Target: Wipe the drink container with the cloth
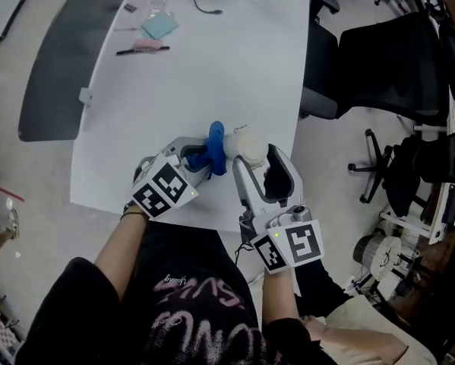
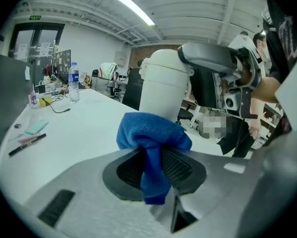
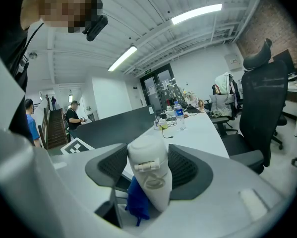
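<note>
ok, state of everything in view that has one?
left gripper: shut on blue cloth
right gripper: shut on white container
blue cloth: bunched, up beside the white container
white container: gripped around its body, lid on
water bottle: upright, far down the desk

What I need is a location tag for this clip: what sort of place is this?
Probably an open-plan office: a long white desk, a black swivel chair beside it, and strip lights on the ceiling.

Black short-sleeved T-shirt [image 1: 197, 310] with pink lettering, bottom centre. Pale grey moulded shells on left gripper [image 1: 210, 157] and right gripper [image 1: 251, 154]; black ribbed pads [image 2: 177, 165]; black-and-white marker cube [image 1: 163, 190] at each rear.
</note>
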Available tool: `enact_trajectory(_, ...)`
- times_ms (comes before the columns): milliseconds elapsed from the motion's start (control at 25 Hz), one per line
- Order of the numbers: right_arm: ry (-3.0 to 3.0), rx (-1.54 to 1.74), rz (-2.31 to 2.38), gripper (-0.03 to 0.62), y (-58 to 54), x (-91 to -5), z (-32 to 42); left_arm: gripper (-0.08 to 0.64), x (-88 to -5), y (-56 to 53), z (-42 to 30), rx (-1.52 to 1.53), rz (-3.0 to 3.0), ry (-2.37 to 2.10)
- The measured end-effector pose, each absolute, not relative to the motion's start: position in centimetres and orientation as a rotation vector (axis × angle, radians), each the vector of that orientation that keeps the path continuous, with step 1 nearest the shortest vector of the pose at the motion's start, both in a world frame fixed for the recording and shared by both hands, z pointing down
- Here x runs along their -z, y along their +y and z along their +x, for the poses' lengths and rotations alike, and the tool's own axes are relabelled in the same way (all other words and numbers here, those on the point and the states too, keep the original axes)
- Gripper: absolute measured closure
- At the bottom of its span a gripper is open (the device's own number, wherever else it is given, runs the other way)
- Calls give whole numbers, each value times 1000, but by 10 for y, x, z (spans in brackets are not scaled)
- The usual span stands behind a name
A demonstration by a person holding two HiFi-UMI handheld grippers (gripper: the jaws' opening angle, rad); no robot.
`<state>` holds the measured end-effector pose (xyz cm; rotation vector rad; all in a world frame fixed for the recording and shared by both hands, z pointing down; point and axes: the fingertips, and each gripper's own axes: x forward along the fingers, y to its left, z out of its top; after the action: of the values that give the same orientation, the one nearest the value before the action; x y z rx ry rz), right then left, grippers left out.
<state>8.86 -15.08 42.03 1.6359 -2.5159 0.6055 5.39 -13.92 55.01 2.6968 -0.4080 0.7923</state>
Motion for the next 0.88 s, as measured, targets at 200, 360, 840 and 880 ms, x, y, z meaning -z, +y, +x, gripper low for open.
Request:
enact_trajectory(200, -2517, -611, 1634, 325, -151, -421, 89, 468, -563, -141, 53, -840, 2678, -405)
enact_trajectory(360, -2523, -614, 1633, 324, -151, -423, 89, 468, -564, -140, 50, -854, 2671, -414)
enact_trajectory(840, -2558, -622, 1632, 322, -150, -424, 87, 469, -524, -151, 26, -719, 2652, -571)
enact_trajectory(880, -2562, -625, 1632, 322, -149, -424, 88, 468, -519, -151, 25, -706, 2653, -584)
